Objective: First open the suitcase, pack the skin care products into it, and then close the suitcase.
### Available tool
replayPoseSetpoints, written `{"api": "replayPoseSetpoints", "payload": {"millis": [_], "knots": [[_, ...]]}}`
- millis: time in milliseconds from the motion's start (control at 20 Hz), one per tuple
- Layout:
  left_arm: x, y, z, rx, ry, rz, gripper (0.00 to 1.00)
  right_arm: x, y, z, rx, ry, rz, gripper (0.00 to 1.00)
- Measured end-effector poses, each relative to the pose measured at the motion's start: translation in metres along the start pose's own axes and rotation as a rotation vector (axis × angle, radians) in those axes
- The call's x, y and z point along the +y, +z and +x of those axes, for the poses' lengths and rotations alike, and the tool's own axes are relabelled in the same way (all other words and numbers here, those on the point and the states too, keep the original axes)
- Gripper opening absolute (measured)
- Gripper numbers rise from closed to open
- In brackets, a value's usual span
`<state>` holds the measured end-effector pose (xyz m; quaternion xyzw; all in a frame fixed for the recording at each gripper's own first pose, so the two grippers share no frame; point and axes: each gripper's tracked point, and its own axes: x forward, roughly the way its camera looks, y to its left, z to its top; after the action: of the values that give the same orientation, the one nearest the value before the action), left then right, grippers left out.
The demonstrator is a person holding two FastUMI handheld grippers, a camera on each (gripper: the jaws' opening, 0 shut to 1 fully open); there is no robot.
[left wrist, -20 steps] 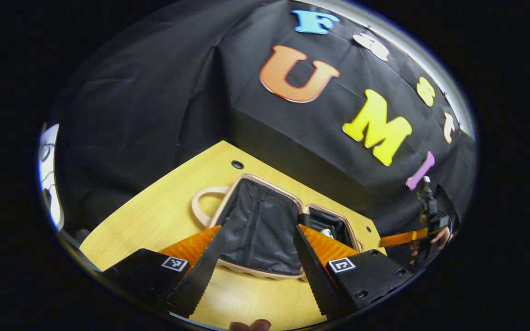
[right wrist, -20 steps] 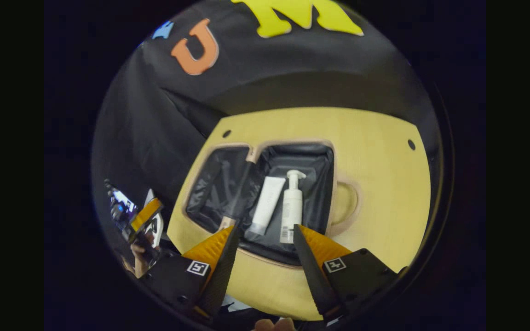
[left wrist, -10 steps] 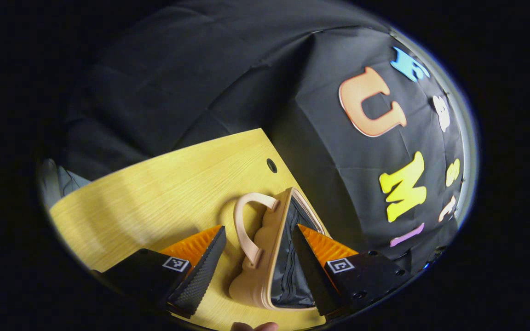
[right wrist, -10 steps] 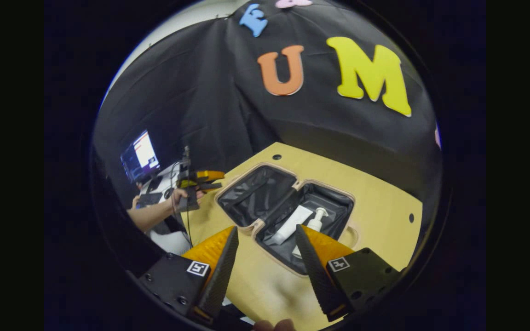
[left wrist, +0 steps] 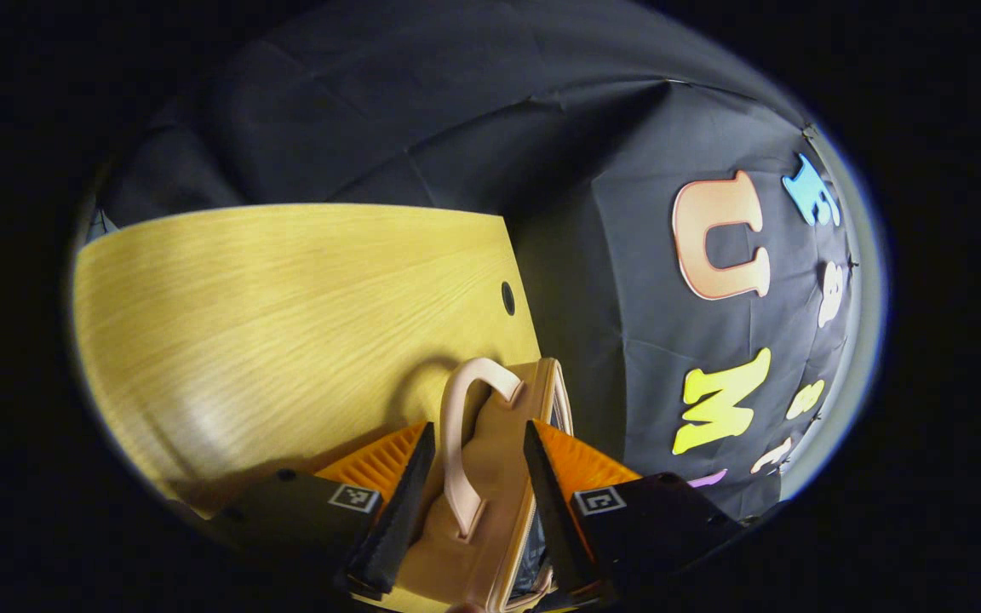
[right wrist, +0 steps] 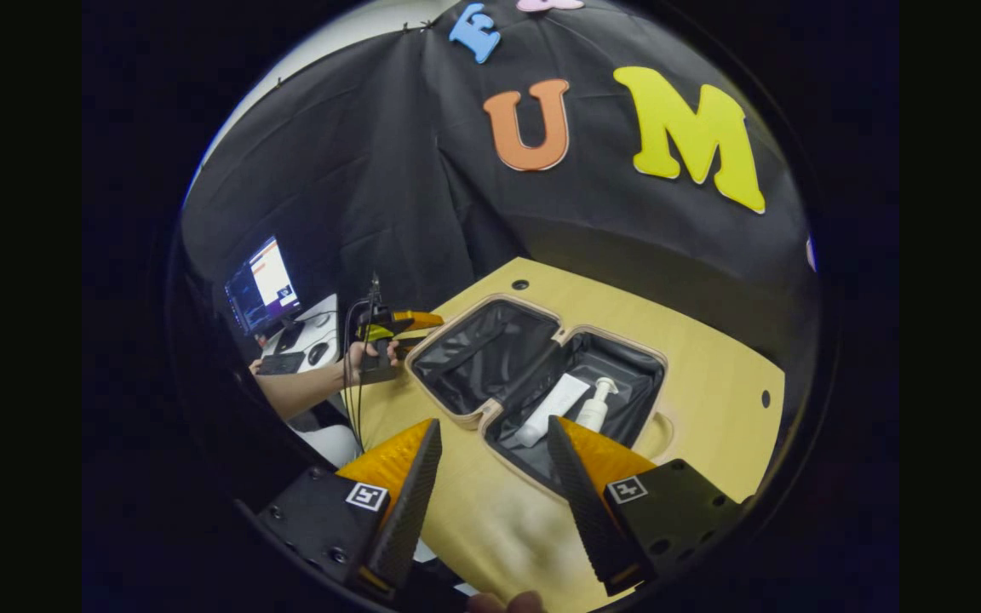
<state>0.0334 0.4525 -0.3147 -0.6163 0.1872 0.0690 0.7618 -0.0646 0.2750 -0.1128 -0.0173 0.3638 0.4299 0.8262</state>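
The beige suitcase [right wrist: 542, 340] lies open on the wooden table [right wrist: 712, 358], both halves lined in black. A white tube [right wrist: 553, 407] and a white pump bottle [right wrist: 595, 410] rest in its right half. My left gripper [left wrist: 479, 426] sits at the outer edge of the lid [left wrist: 499, 477], its fingers closed against the lid's wall with the carry handle [left wrist: 455, 443] between them. In the right gripper view, the left gripper [right wrist: 401, 328], held by a hand, is at the lid's left edge. My right gripper [right wrist: 490, 426] hangs open above the table in front of the suitcase.
A monitor [right wrist: 262, 285], a keyboard and a mouse sit on a desk beyond the table's left end. Cable holes [right wrist: 519, 284] mark the table's far edge. Bare wood [left wrist: 286, 315] stretches left of the lid in the left gripper view.
My left gripper has come down to the lid's outer edge and its fingers have narrowed around the lid and handle. The right gripper pulled back and tilted up a little.
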Motion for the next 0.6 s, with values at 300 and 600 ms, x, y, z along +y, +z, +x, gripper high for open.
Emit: {"api": "replayPoseSetpoints", "payload": {"millis": [300,600], "knots": [[-0.003,0.008,0.006,-0.017,0.108,0.066,0.10,-0.011,0.008,-0.010,-0.084,-0.057,0.041,0.75],[-0.123,0.011,-0.020,-0.061,0.017,0.302,0.07,-0.053,0.054,-0.067,-0.342,-0.208,0.102,0.75]]}}
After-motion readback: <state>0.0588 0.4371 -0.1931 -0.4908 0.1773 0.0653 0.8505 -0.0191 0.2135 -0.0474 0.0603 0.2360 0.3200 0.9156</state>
